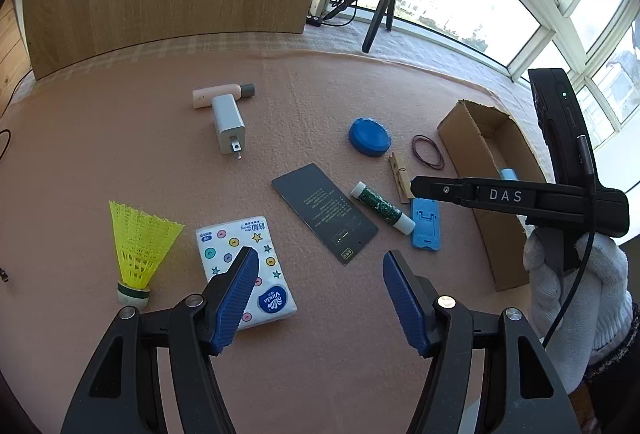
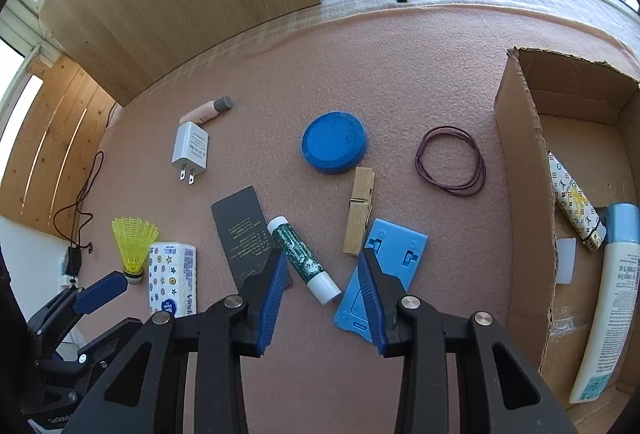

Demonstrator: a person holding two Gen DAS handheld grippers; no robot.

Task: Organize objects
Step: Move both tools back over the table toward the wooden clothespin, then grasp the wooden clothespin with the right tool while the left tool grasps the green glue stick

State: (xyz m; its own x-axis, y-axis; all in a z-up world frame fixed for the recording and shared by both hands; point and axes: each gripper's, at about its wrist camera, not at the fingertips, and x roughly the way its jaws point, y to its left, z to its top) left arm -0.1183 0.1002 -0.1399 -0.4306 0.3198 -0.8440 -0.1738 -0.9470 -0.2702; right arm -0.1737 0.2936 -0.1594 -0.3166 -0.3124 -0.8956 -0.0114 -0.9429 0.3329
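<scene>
Left wrist: left gripper [image 1: 318,266] gaping wide, holding nothing, hovering beside tissue pack [image 1: 246,272]; cardboard box [image 1: 486,170] far off.

Right wrist: right gripper [image 2: 322,274] open, empty, straddling glue stick [image 2: 302,260], well short of the box. Probably light, rigid, slippery; best pinched mid-barrel. Long axis diagonal, white end nearest gripper.

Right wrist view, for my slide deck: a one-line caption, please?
Open right gripper above green glue stick, cardboard box at right.

"Vinda" on the tissue pack [image 1: 246,271]; seemingly "DAS" on the right tongs [image 1: 505,195]
</scene>
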